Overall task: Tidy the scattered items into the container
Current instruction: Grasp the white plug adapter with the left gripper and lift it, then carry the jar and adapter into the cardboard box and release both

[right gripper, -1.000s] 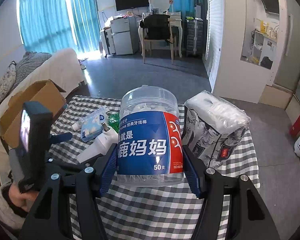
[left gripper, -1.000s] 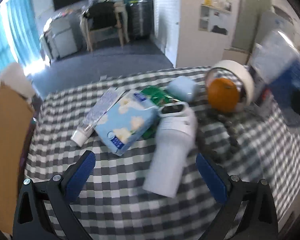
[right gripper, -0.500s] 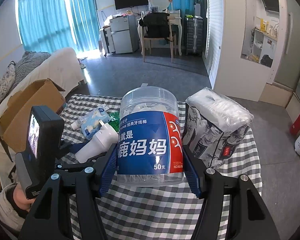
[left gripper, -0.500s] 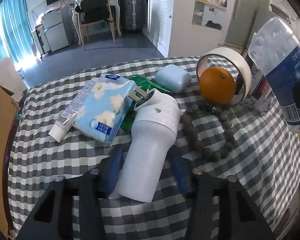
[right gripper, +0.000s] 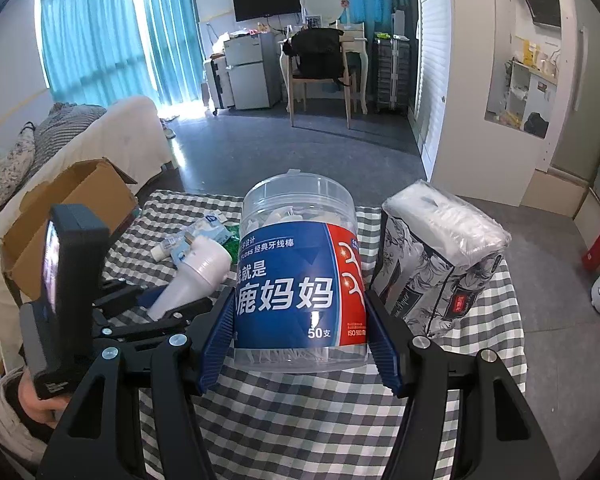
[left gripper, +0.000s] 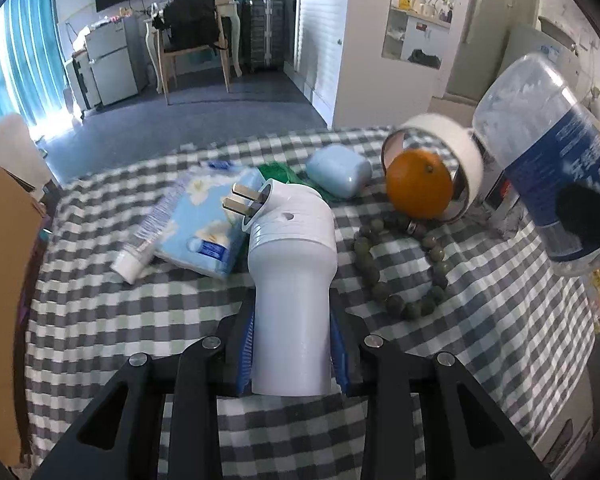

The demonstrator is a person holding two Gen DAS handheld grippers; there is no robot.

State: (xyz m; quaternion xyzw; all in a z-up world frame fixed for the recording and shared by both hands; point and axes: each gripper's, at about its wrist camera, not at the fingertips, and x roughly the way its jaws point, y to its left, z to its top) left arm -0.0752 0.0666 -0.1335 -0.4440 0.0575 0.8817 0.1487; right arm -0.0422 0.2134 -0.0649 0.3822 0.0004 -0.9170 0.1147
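On the checked tablecloth [left gripper: 480,340], the left gripper [left gripper: 292,344] has just been closing, and its 2 blue pads now press both sides of a white plug-in device [left gripper: 292,280], whose 2 metal prongs point away toward the far edge; the device's base sits between the fingers and its head tilts up off the cloth. Just left of it lie a light-blue tissue pack [left gripper: 204,224] and a white tube [left gripper: 148,236], the tube touching the pack's left edge; a green packet [left gripper: 276,172] shows behind the plug; a pale-blue case [left gripper: 338,172] lies further back. To the right, an orange [left gripper: 419,184] sits inside a roll of white tape [left gripper: 456,148], with a string of green beads [left gripper: 396,276] lying in a loop just in front. The right gripper [right gripper: 298,320] grips a clear floss-pick jar [right gripper: 298,276] with a blue label, pads against both sides, held upright; a wrapped tissue brick [right gripper: 436,264] stands just right of it. An open cardboard box [right gripper: 72,208] sits beyond the table's left edge, beside a sofa [right gripper: 80,136].
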